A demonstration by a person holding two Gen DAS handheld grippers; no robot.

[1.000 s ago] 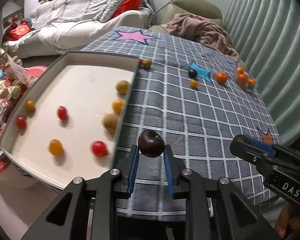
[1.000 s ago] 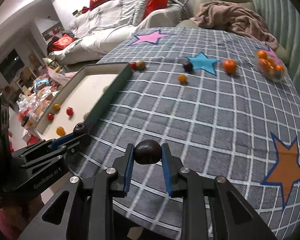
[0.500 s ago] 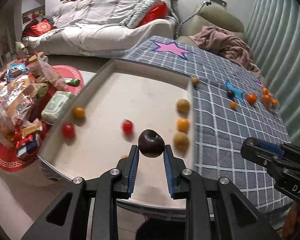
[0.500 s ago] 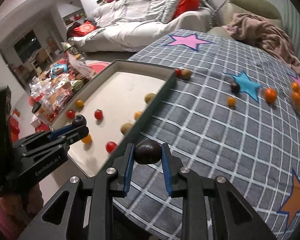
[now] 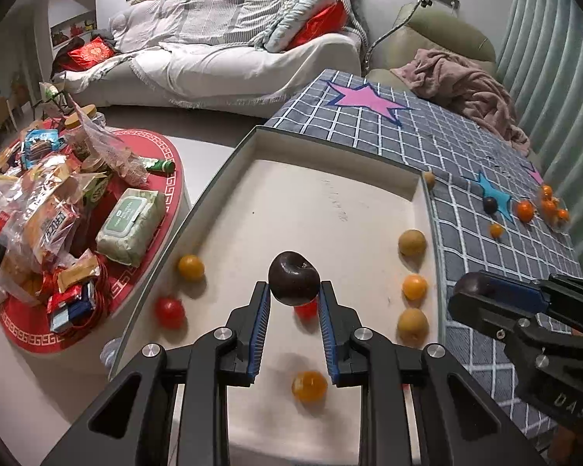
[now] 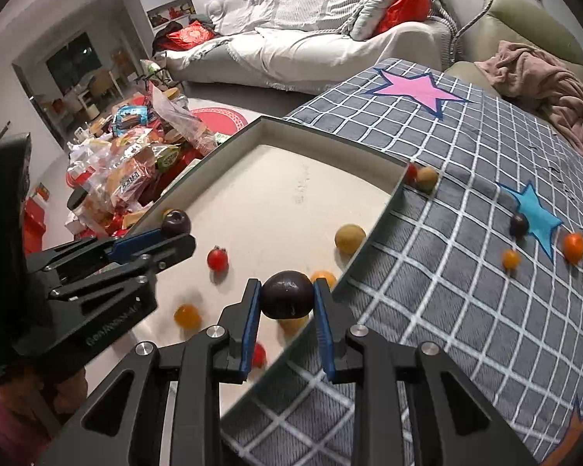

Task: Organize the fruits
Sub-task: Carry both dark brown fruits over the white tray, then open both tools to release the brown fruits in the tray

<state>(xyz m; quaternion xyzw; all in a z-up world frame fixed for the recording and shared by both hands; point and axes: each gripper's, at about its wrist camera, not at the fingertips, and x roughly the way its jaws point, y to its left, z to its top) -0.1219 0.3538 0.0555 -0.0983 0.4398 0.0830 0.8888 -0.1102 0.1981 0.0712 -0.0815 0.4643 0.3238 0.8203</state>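
left wrist: your left gripper (image 5: 294, 296) is clamped on a dark plum (image 5: 294, 278), hanging over the tray (image 5: 330, 209) among tomatoes and oranges. the right gripper (image 5: 471, 288) shows at the right, over the cloth (image 5: 466, 147) by the tray edge.

right wrist: your right gripper (image 6: 287, 303) is clamped on a second plum (image 6: 287, 299), above the tray's near rim. more fruit lies on the cloth.

you're at the carry-and-drop step, i judge. next, find bare floor, lower, then part the jaws gently so neither plum rolls.

Fruits (image 5: 412, 242) in tray (image 5: 229, 178) — tray on cloth (image 5: 466, 163).
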